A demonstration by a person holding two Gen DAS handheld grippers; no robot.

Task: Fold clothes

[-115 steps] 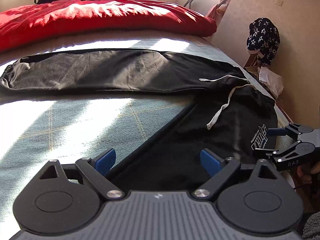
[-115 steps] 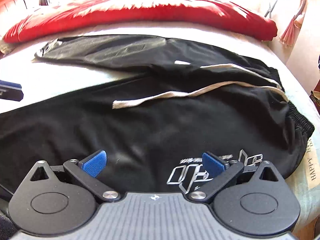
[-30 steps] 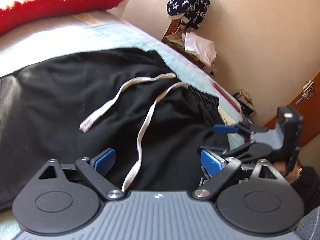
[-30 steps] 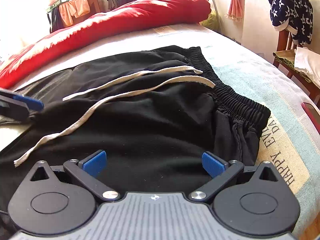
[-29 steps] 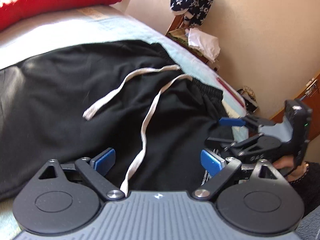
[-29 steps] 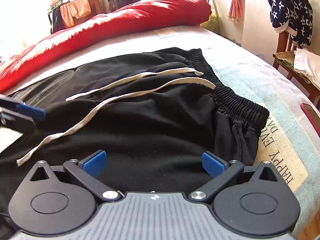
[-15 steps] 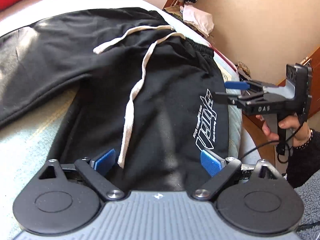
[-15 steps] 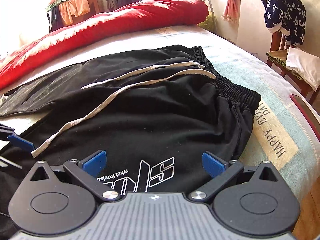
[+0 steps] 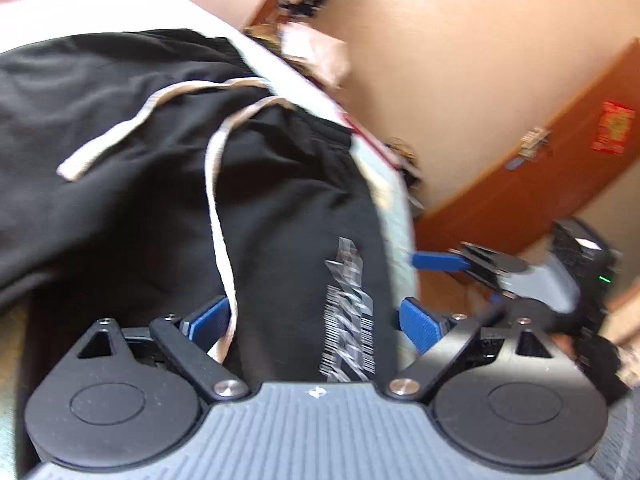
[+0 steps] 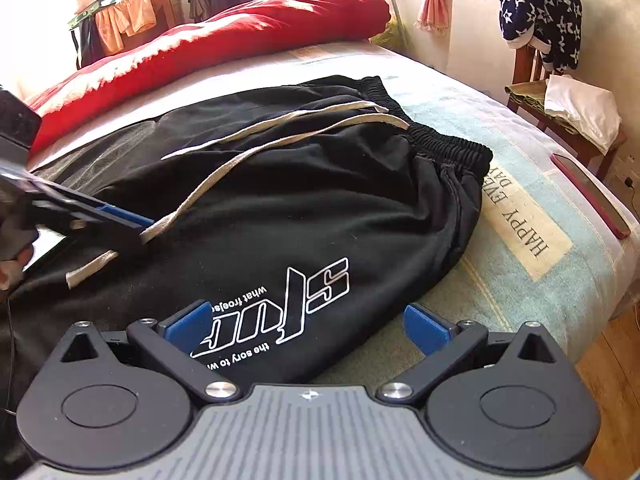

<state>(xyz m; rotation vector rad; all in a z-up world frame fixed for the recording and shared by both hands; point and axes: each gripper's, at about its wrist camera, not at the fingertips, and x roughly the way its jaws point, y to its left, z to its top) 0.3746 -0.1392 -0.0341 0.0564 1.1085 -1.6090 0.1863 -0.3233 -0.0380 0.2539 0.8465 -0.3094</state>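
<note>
Black trousers [image 10: 304, 208] flat on bed [image 10: 520, 216] | both grippers spread

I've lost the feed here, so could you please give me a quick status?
Both grippers, left and right, open, empty. Black trousers flat on bed, unfolded. Drawstring loose across them.

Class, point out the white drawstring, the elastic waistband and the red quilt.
white drawstring [image 10: 256, 152], right wrist view, mid-length.
elastic waistband [image 10: 448, 145], right wrist view, gathered edge.
red quilt [image 10: 240, 36], right wrist view, sunlit top.
</note>
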